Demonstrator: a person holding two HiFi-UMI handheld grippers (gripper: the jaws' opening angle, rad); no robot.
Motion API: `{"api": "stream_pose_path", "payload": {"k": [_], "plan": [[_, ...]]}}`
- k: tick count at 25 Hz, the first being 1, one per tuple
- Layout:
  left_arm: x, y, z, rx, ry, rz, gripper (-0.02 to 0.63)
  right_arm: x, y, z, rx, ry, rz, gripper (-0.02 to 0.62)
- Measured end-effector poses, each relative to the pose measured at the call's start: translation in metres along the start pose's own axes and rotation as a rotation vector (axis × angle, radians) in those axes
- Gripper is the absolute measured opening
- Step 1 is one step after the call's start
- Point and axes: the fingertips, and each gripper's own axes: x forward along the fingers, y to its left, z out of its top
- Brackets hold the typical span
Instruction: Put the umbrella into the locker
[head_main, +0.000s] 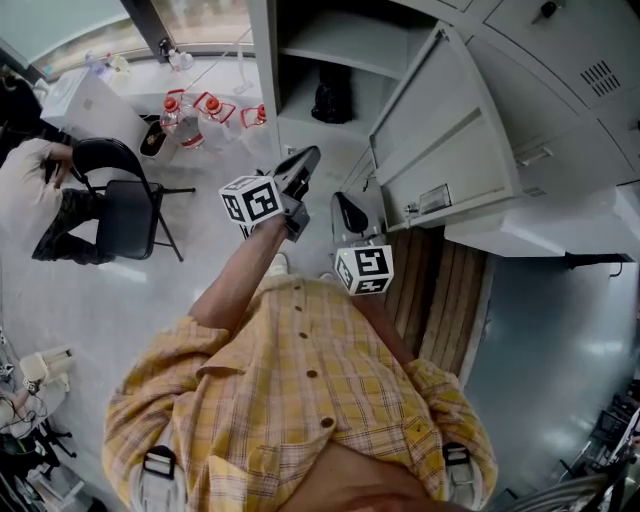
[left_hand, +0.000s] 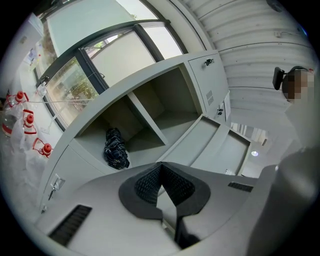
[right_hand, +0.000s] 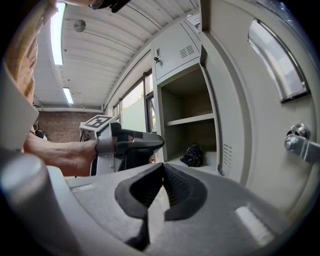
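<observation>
The umbrella (head_main: 332, 100), folded into a short dark bundle, lies inside the locker (head_main: 265, 60) on the lower shelf (right_hand: 212, 159) of the open compartment, back from the front edge of that shelf and a little toward the side where the door is hinged. So the main step of the task looks done, and I judge that this moment belongs to the finishing part. The left hand-held gripper (head_main: 306, 158) is fully closed and holds nothing; it is in front of the open compartment, pointing about level toward it and not touching the umbrella. The right hand-held gripper (head_main: 343, 202) is also closed with nothing between its jaws, and it is close beside the inner face of the open door (head_main: 450, 130). What remains, in my opinion, is only to shut this door: one gripper must go to the free edge of the door and push it round until it meets the frame, while the other gripper stays out of the door's path. About the containers: the shelf above the umbrella (right_hand: 190, 120) shows nothing on it, and the lower shelf carries the umbrella alone. The neighbouring lockers have their doors closed, so I cannot tell what they contain.
</observation>
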Motion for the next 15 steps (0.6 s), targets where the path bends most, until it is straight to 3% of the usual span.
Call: {"api": "stream_pose_path", "payload": {"k": [10,15], "plan": [[-0.021,-0.005,-0.016,0.206,0.069,0.032,0.003,0.001,0.003,0.002,0.015,-0.007,0.015,-0.003],[-0.028,-0.004,-0.026,0.245,0.089,0.045,0.003,0.002,0.002,0.003,0.017,-0.01,0.02,-0.003]]}}
